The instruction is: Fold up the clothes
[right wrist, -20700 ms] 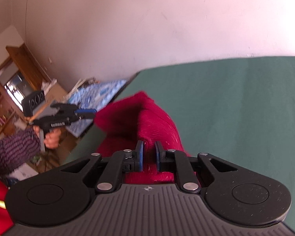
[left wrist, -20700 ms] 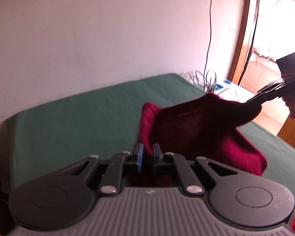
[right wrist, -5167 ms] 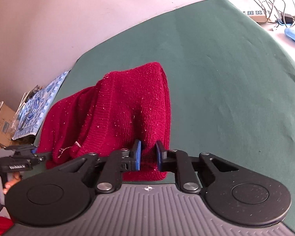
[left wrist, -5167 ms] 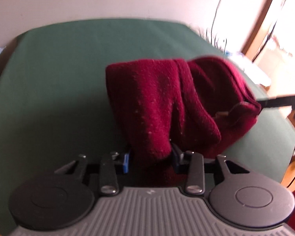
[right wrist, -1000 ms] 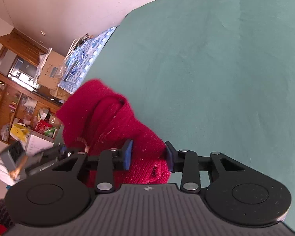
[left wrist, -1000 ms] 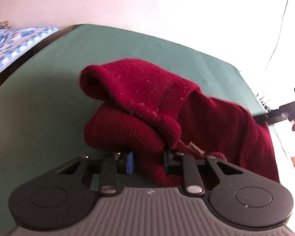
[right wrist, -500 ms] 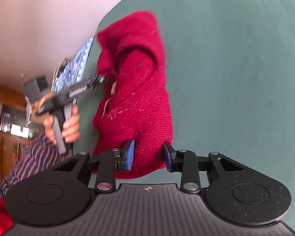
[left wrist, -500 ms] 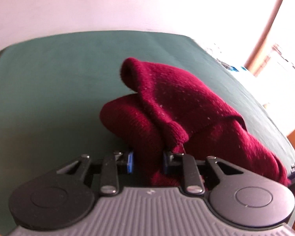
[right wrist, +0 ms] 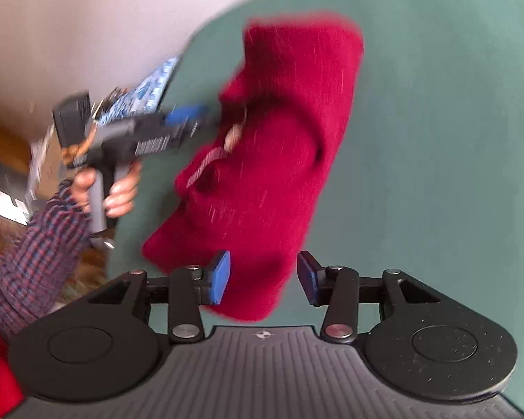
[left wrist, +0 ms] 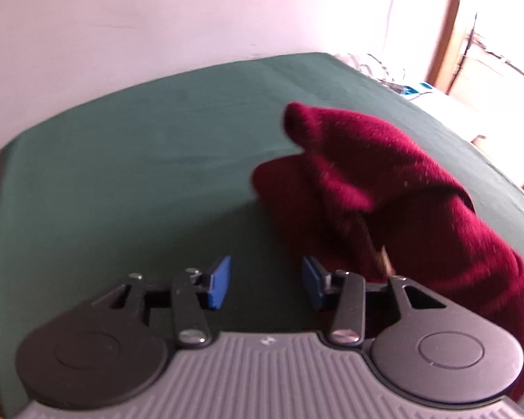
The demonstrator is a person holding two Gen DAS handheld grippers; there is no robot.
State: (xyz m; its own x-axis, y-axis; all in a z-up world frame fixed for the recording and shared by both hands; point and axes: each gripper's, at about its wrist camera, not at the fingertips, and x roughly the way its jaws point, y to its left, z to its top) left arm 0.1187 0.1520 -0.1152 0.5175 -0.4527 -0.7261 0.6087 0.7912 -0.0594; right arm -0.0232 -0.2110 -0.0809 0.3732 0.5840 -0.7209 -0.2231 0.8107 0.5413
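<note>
A dark red knitted sweater (left wrist: 384, 192) lies in a bunched, roughly folded heap on the green table cover (left wrist: 139, 160). My left gripper (left wrist: 266, 281) is open, with only the green cover between its blue pads; the sweater sits just to its right. In the right wrist view the sweater (right wrist: 283, 139) stretches away from my right gripper (right wrist: 263, 276), which is open, and the near end of the sweater lies in the gap between its pads. The left gripper (right wrist: 206, 122) shows there too, blurred, at the sweater's left side, held by a hand (right wrist: 118, 188).
A plaid sleeve (right wrist: 35, 244) reaches in from the left. A blue patterned sheet (right wrist: 150, 87) lies past the table's left edge. Cables (left wrist: 384, 73) and a bright window frame (left wrist: 454, 35) stand beyond the far right corner. A white wall runs behind the table.
Both grippers have opened and let go of the sweater. The left gripper has shifted left, off the cloth, and the sweater now rests on the table.
</note>
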